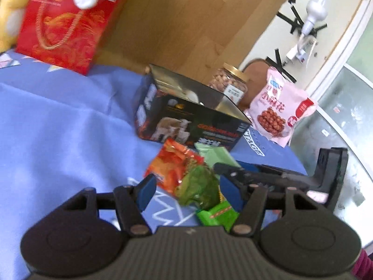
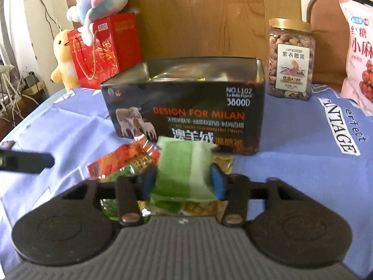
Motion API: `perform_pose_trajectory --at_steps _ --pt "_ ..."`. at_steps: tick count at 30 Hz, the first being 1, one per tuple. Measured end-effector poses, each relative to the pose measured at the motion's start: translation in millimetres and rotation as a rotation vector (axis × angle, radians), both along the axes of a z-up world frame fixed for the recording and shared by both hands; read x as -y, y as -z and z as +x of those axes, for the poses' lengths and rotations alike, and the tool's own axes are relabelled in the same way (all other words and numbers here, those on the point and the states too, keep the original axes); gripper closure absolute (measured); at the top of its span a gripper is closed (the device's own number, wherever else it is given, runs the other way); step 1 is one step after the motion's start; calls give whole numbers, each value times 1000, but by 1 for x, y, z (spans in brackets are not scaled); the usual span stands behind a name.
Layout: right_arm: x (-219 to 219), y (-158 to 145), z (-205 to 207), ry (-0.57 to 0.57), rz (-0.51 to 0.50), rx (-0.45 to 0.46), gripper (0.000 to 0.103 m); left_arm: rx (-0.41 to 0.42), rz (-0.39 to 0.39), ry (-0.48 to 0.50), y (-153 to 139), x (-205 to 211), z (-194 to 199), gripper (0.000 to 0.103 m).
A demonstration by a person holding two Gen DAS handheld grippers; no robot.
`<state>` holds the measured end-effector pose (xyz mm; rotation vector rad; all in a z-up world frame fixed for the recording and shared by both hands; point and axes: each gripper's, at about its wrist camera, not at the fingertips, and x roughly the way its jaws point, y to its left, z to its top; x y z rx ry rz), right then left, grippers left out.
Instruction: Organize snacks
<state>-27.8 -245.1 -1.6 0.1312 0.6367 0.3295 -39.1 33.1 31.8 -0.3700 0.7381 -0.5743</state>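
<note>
An open black tin box (image 2: 186, 114) stands on the blue cloth; it also shows in the left wrist view (image 1: 186, 119). A pile of small snack packets lies in front of it: an orange packet (image 1: 172, 168), a dark green packet (image 1: 198, 184) and a bright green one (image 1: 216, 217). My left gripper (image 1: 188, 191) is open around the pile, above the dark green packet. My right gripper (image 2: 184, 179) is shut on a pale green packet (image 2: 184, 170), held just above the pile. The orange packet (image 2: 116, 161) lies to its left.
A nut jar (image 2: 290, 60) and a pink snack bag (image 2: 359, 53) stand at the back right. A red gift bag (image 2: 105, 49) with plush toys (image 2: 63, 58) stands at the back left. A wooden board (image 2: 198, 16) rises behind. The table edge drops off at right (image 1: 298, 161).
</note>
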Motion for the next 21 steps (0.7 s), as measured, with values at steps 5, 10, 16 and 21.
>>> perform_pose_trajectory --at_steps 5,10,16,21 --pt "-26 -30 -37 -209 45 89 53 22 -43 -50 -10 -28 -12 41" --pt "-83 -17 -75 -528 -96 62 52 -1 -45 -70 -4 -43 -20 41" --pt "-93 8 -98 -519 -216 87 38 -45 28 -56 14 -43 -30 41" --pt "-68 9 -112 -424 -118 100 37 -16 132 -82 18 -32 -34 39"
